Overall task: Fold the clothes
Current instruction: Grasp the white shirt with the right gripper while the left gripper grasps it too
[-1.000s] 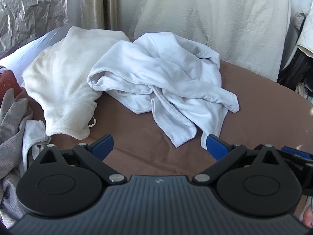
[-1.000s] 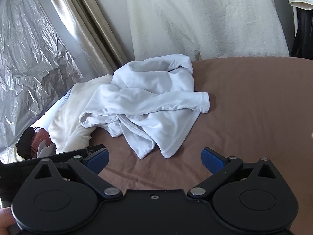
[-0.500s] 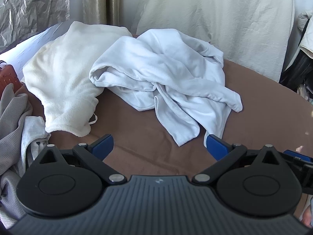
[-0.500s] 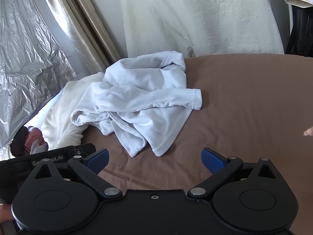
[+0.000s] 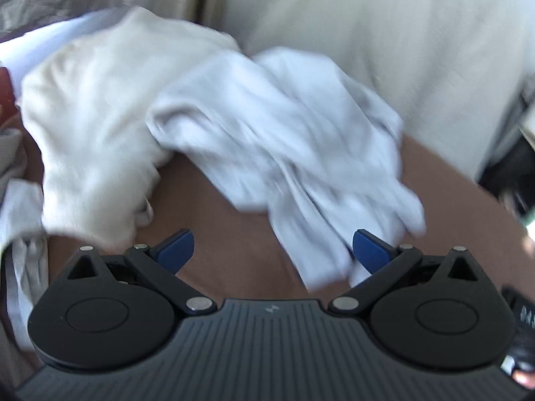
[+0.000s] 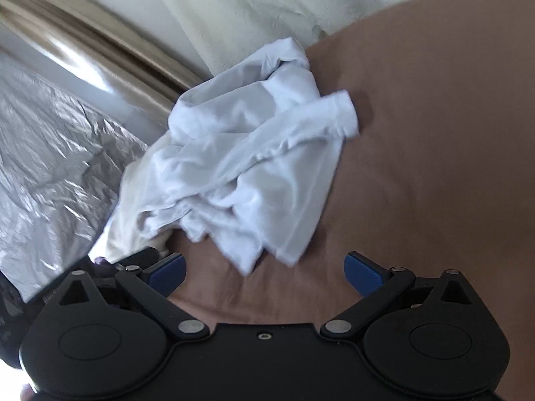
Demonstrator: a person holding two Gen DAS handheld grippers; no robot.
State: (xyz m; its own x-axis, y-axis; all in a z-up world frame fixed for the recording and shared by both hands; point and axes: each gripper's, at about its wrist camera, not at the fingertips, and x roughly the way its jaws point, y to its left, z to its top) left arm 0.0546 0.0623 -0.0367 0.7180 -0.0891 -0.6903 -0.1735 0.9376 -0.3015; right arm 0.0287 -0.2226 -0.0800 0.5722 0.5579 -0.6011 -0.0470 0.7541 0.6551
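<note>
A crumpled white shirt (image 5: 284, 140) lies in a heap on the brown tabletop (image 5: 217, 234); it also shows in the right wrist view (image 6: 254, 160). My left gripper (image 5: 272, 250) is open and empty, its right blue fingertip (image 5: 367, 250) at the shirt's near hanging end. My right gripper (image 6: 264, 269) is open and empty, just short of the shirt's near edge. The left wrist view is blurred by motion.
A cream towel-like garment (image 5: 90, 127) lies left of the shirt, partly under it. Grey clothes (image 5: 16, 183) are piled at the far left. A cream sheet (image 5: 384, 33) hangs behind the table, with a curtain (image 6: 83, 50) and silver foil (image 6: 50, 167).
Both grippers have moved forward toward the white shirt, which now looks larger. The right wrist view has tilted. The shirt lies as before.
</note>
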